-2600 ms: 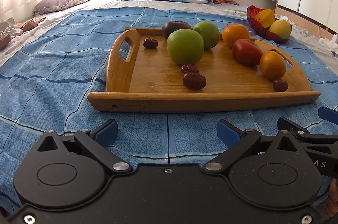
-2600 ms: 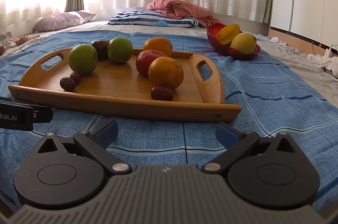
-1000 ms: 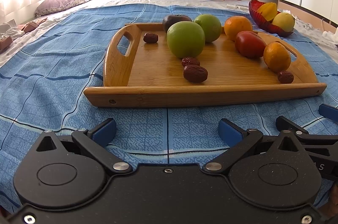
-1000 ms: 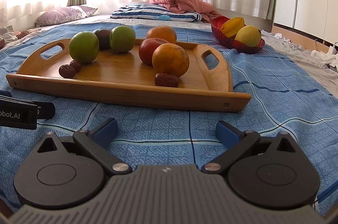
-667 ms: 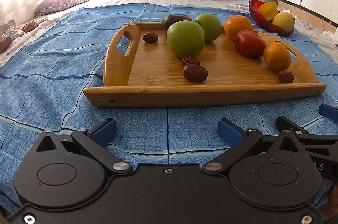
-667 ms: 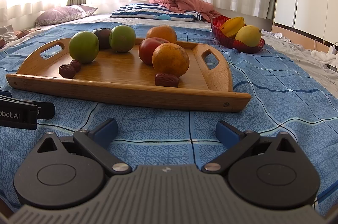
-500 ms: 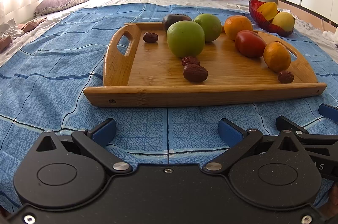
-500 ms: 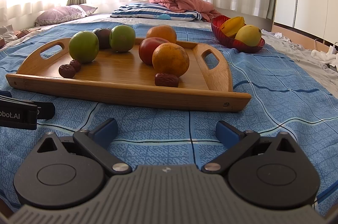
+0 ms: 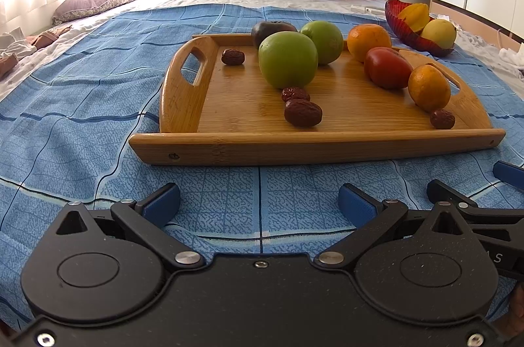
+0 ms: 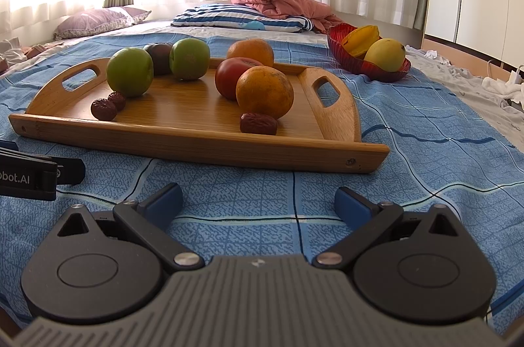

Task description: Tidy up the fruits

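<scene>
Left wrist view shows the left gripper (image 9: 258, 199) low over a blue sheet (image 9: 82, 118), its blue fingers (image 9: 162, 199) spread wide with nothing between them. Just ahead sits a wooden tray (image 9: 294, 147) full of fruit. A big green apple (image 9: 288, 59) is near the middle, with two dates (image 9: 303, 113) right in front of it — the farther one looks like it touches the apple. Behind are a second green apple (image 9: 322, 37) and a dark plum (image 9: 270, 29). One more date (image 9: 233, 57) lies alone by the tray's left handle.

From the right wrist view, the right gripper (image 10: 258, 199) is spread wide too and holds nothing. An orange (image 10: 264, 91) sits close to the tray's right handle, with a date (image 10: 258, 123) just in front. A red fruit (image 10: 234, 77) and another orange (image 10: 250, 51) are behind it. Past the tray, well apart from it, a red bowl (image 10: 366, 65) holds two yellow fruits (image 10: 384, 54). Pillows (image 10: 101, 19) and a pink blanket (image 10: 278, 1) lie far back.
</scene>
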`<state>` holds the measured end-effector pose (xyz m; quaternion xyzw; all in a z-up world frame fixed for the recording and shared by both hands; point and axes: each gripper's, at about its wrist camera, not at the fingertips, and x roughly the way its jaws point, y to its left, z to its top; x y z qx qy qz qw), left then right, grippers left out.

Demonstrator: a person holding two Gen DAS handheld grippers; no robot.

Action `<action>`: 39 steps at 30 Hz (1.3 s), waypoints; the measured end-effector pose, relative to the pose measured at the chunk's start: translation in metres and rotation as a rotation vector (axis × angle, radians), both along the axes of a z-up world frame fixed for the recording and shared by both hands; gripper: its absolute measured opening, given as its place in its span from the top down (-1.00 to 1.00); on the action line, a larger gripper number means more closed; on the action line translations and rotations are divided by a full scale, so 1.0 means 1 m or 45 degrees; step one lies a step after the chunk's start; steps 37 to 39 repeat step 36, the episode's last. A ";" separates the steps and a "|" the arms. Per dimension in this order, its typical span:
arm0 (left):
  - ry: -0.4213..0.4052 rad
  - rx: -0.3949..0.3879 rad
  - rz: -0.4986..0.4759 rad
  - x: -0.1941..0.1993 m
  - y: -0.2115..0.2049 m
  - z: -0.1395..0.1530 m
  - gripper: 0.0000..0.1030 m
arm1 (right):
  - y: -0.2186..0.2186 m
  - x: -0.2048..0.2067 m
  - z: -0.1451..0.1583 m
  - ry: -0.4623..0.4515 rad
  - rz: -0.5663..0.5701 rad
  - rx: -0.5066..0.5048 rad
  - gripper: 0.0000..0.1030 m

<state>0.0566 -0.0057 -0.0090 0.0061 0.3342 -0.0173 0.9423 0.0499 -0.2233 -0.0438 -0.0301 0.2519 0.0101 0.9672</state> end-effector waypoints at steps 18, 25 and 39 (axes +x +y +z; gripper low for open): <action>-0.005 -0.001 -0.001 -0.001 -0.001 0.000 -1.00 | 0.000 0.000 0.000 0.002 0.000 -0.001 -1.00; -0.007 -0.001 -0.003 -0.002 -0.001 0.000 -1.00 | 0.000 0.001 0.000 0.002 0.000 -0.001 -1.00; -0.011 0.001 -0.007 -0.003 -0.001 0.001 -1.00 | 0.000 0.000 -0.001 0.003 -0.001 -0.003 -1.00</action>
